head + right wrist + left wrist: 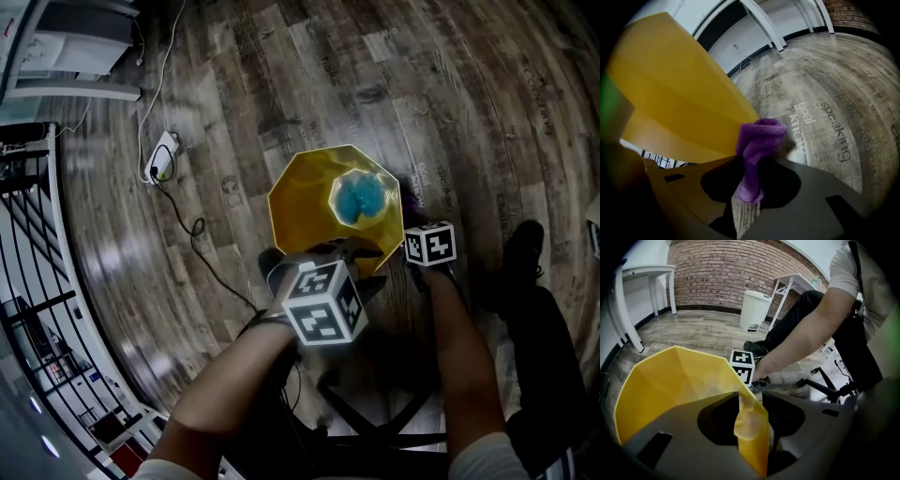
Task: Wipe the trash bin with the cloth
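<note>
Two forearms (234, 375) steeply down, left gripper (751, 401) on trash bin (300, 202) rim

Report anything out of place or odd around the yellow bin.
One thing: a blue lump sits at the bottom of the yellow bin, too blurred to identify. Otherwise the bin looks undamaged and nothing appears spilled.

You count one yellow trash bin (305, 202), with one blue lump (361, 197) at its bottom, and one purple cloth (759, 136). You have two grippers, the left gripper (749, 401) and the right gripper (757, 164), each with one marker cube (323, 302), so two cubes. Beyond, you count one white lidded bin (754, 310), two white tables (644, 270) and one power strip (162, 156) on the floor.
</note>
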A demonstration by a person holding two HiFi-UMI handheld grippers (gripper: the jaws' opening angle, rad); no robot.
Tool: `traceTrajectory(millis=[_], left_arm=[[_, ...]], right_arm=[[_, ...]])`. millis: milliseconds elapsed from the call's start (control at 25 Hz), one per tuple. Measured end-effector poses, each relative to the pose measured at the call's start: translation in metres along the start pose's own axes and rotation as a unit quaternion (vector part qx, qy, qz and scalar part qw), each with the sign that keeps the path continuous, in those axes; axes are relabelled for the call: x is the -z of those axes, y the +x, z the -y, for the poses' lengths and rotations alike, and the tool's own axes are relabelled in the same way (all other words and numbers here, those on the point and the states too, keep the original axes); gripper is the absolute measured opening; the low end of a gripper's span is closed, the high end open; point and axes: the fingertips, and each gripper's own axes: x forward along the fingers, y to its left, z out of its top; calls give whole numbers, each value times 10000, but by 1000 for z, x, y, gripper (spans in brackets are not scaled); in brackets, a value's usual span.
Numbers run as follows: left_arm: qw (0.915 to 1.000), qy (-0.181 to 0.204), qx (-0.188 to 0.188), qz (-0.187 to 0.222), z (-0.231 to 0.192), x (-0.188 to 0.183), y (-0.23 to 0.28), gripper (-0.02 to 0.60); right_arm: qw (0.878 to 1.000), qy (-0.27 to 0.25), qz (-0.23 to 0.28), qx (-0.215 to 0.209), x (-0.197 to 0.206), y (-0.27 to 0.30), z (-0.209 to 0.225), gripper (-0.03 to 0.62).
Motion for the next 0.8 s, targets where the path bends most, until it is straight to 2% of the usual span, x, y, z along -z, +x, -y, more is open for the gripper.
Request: traceTrajectory(millis=[80, 200, 360, 440, 560, 800], left_arm=[[10000, 9, -26, 3, 0, -1, -1, 158], [10000, -37, -66, 7, -1, -1, -1, 158], [9999, -76, -101, 52, -1, 0, -2, 158], [9999, -58, -88, 123, 1, -2, -6, 158], [9998, 43, -4, 170, 8, 0, -12, 158], [9984, 438, 128, -326, 19, 27, -16, 160]], right_arm=[[9997, 81, -109, 219, 2, 7, 8, 106], [9995, 209, -154, 199, -2, 12, 3, 106], [9986, 21, -227, 484, -1, 11, 14, 106], [9985, -96, -123, 529, -5, 2, 13, 106], [9990, -144, 174, 375, -9, -22, 3, 106], [9973, -66, 698, 239, -9, -81, -14, 106]])
